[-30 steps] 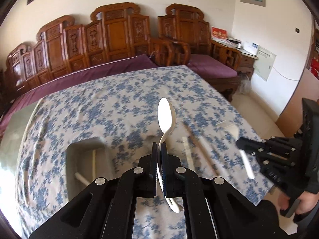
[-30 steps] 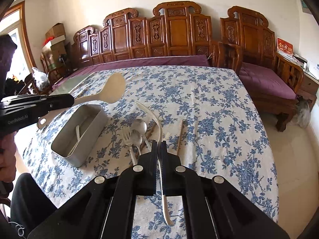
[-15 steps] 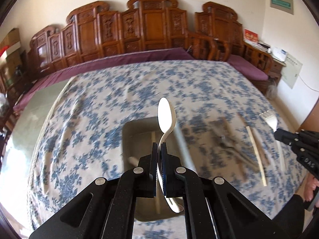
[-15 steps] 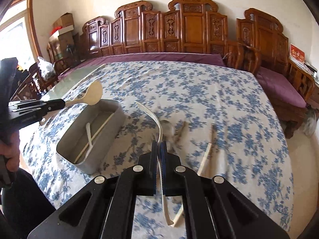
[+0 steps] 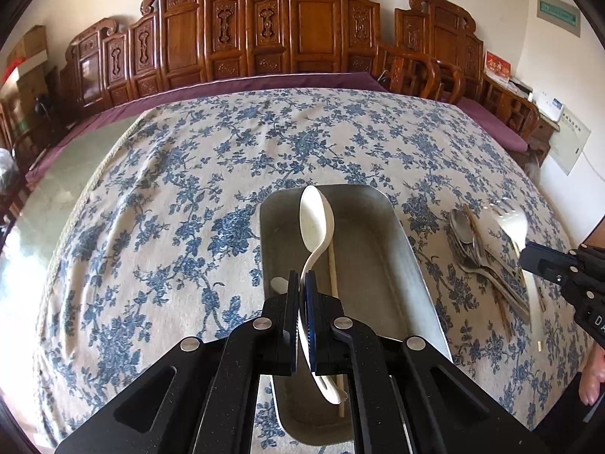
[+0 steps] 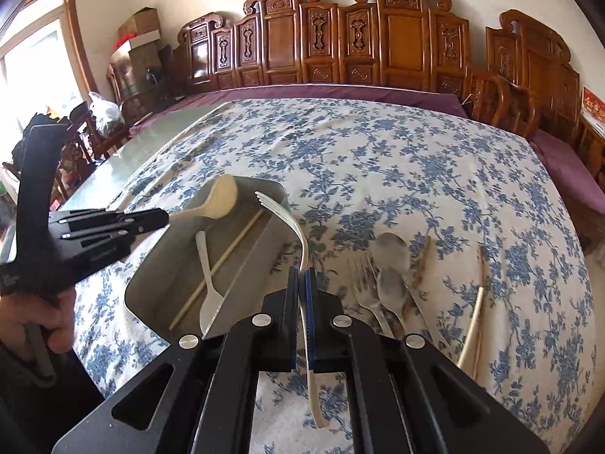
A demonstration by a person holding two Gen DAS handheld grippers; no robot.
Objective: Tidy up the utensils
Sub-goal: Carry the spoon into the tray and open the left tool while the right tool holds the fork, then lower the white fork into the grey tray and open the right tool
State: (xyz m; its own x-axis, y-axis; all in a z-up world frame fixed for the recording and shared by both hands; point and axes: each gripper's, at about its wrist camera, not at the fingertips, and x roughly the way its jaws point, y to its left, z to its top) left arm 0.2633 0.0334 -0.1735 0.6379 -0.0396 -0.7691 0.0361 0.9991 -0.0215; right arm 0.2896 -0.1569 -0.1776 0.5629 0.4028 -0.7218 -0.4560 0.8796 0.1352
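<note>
The left gripper [image 5: 301,283] is clamped on the curved stem of a cream plastic spoon [image 5: 317,219], whose smooth oval bowl hangs over a rectangular, round-cornered metal tray [image 5: 412,265] that already holds a thin wooden chopstick [image 6: 227,261] and a small white plastic spoon [image 6: 208,283]. The right gripper [image 6: 301,283] is pinched tight on the slim arched handle of a white plastic fork [image 6: 291,223], its tines reaching over the tray's near wall. Beside the tray, on the blue-flowered tablecloth [image 6: 416,159], lie shiny steel spoons [image 6: 391,265], a steel fork [image 6: 363,283] and more loose chopsticks [image 6: 478,302].
</note>
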